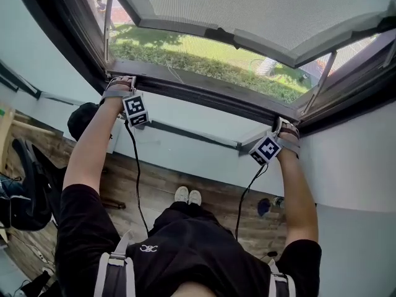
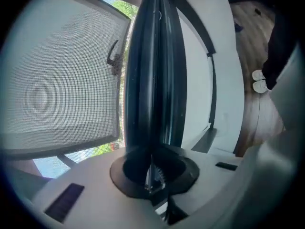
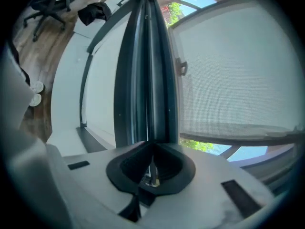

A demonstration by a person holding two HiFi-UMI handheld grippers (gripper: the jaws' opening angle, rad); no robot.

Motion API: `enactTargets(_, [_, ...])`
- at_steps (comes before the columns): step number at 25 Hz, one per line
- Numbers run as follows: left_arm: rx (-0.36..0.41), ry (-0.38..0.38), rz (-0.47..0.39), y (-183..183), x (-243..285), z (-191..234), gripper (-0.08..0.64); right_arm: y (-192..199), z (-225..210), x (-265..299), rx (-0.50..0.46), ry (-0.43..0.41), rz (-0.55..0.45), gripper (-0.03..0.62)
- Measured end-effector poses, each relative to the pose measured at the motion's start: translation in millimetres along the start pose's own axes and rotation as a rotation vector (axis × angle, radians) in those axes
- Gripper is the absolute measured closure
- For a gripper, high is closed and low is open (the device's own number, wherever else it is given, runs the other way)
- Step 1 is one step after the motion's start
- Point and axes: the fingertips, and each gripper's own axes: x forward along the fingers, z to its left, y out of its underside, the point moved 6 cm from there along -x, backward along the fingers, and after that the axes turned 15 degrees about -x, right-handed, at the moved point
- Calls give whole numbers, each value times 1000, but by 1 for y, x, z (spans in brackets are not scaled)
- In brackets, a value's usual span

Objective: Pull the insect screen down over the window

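A dark bar (image 1: 198, 90) runs along the lower edge of the open window. It looks like the insect screen's pull bar. My left gripper (image 1: 120, 83) is at the bar's left end and my right gripper (image 1: 283, 125) at its right end. In the left gripper view the bar (image 2: 155, 80) stretches straight away from the shut jaws of the left gripper (image 2: 153, 176). The right gripper view shows the same: the bar (image 3: 147, 80) leaves the shut right gripper (image 3: 152, 174). A mesh-looking sash (image 1: 247, 11) is swung outward above grass.
The sash carries a handle (image 2: 113, 56) and hangs on a stay arm (image 1: 325, 73). A dark rail (image 1: 185, 132) crosses the white wall below the window. My white shoes (image 1: 188, 195) stand on the wooden floor, with a black bag (image 1: 25, 190) at the left.
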Motion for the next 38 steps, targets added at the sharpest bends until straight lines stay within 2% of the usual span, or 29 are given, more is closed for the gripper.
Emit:
enactTargets(2, [-13, 43, -9, -1, -3, 10, 529, 4, -12, -1, 22, -39, -8, 566])
enactTargets(5, [14, 105, -19, 1, -3, 13, 529, 1, -15, -4, -17, -93, -20, 567])
enactTargets(10, [32, 59, 13, 2, 9, -12, 531, -4, 8, 10, -16, -136, -35, 566])
enactTargets(11, [26, 58, 26, 2, 11, -16, 529, -5, 11, 13, -11, -144, -41, 585])
enactTargets(12, [14, 80, 42, 2, 13, -19, 514, -5, 11, 13, -2, -165, -47, 585])
enactTargets(14, [-5, 167, 72, 4, 13, -25, 361, -6, 8, 9, 14, -227, -64, 581])
enactTargets(15, [-7, 208, 82, 5, 11, -28, 316, -7, 10, 7, 15, -267, -80, 575])
enactTargets(16, [-10, 240, 85, 6, 10, -32, 279, -8, 14, 6, 17, -320, -100, 509])
enactTargets(17, [-18, 262, 84, 7, 8, -36, 256, -9, 20, 4, 23, -376, -117, 315])
enactTargets(18, [-27, 276, 78, 8, 7, -38, 243, -10, 24, 3, 30, -413, -126, 247])
enactTargets(19, [-33, 283, 72, 9, 7, -38, 232, -11, 25, 3, 35, -423, -128, 245])
enactTargets(23, [-32, 248, 64, 9, 10, -39, 224, -15, 27, 6, 42, -361, -98, 246])
enactTargets(24, [-41, 232, 60, 8, 13, -41, 207, -16, 29, 8, 49, -335, -95, 247])
enactTargets(25, [-60, 215, 52, 7, 17, -43, 198, -17, 32, 11, 60, -306, -100, 218])
enactTargets(26, [-83, 197, 39, 6, 20, -44, 169, -16, 33, 14, 72, -274, -113, 228])
enactTargets(28, [-120, 173, 14, 4, 24, -38, 259, -13, 28, 17, 98, -228, -142, 353])
enactTargets(29, [-132, 176, 5, 2, 24, -35, 254, -12, 25, 19, 100, -224, -144, 365])
enactTargets(30, [-142, 182, -1, 2, 22, -33, 253, -13, 25, 18, 101, -231, -137, 346])
enactTargets(31, [-158, 188, -6, 3, 19, -33, 260, -14, 25, 14, 118, -241, -129, 292])
enactTargets(32, [-184, 194, -15, 5, 15, -33, 280, -16, 26, 10, 149, -247, -123, 284])
enactTargets(34, [-253, 199, -43, 7, 10, -27, 298, -17, 25, 8, 194, -233, -116, 285])
enactTargets(36, [-324, 185, -80, 4, 5, -18, 348, -15, 24, 10, 188, -186, -113, 287])
enactTargets(38, [-398, 165, -133, -1, -5, -9, 389, -11, 19, 9, 211, -118, -113, 352])
